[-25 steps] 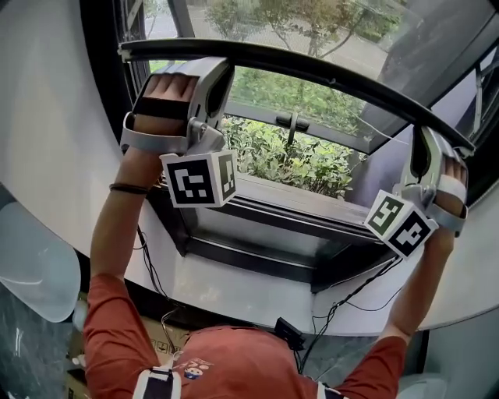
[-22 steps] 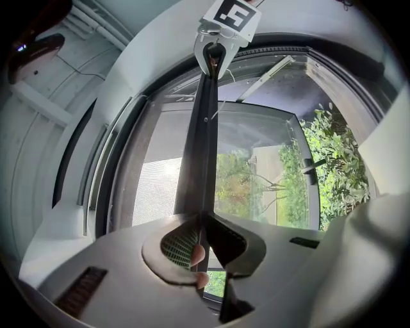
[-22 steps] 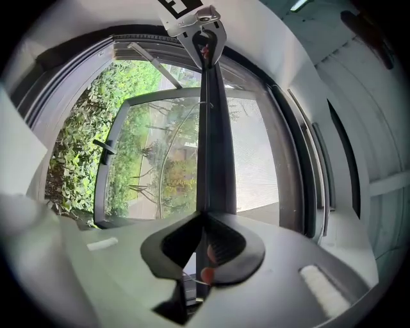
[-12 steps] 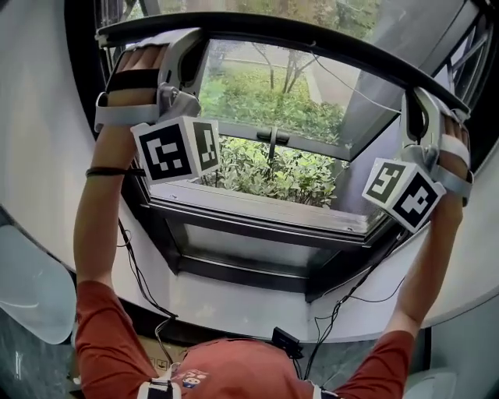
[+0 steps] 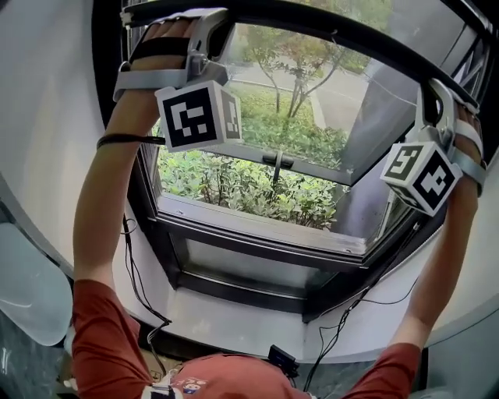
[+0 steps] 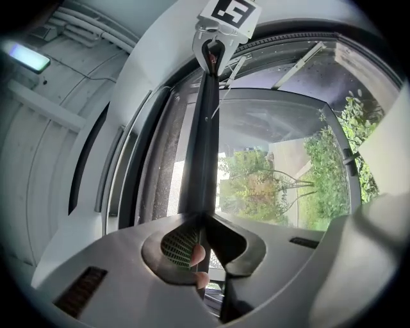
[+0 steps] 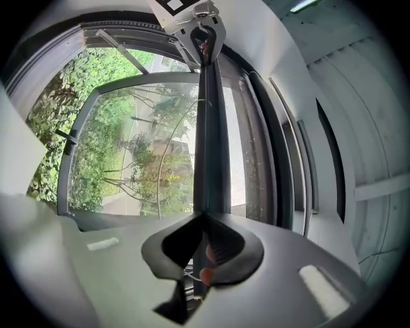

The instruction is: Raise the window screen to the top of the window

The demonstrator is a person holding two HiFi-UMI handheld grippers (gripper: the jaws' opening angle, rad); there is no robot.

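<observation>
The window screen's bar (image 5: 327, 35), stretched from nine to three o'clock high overhead, is clamped near its ends by the left gripper (image 5: 212, 23) and right gripper (image 5: 433, 87) (neither nearer), with further lift judged toward twelve o'clock.

L arm (image 5: 105, 195), R arm (image 5: 443, 249) stretched overhead; L gripper (image 6: 199, 221), R gripper (image 7: 204, 221) tilted up, jaws clamped.
</observation>
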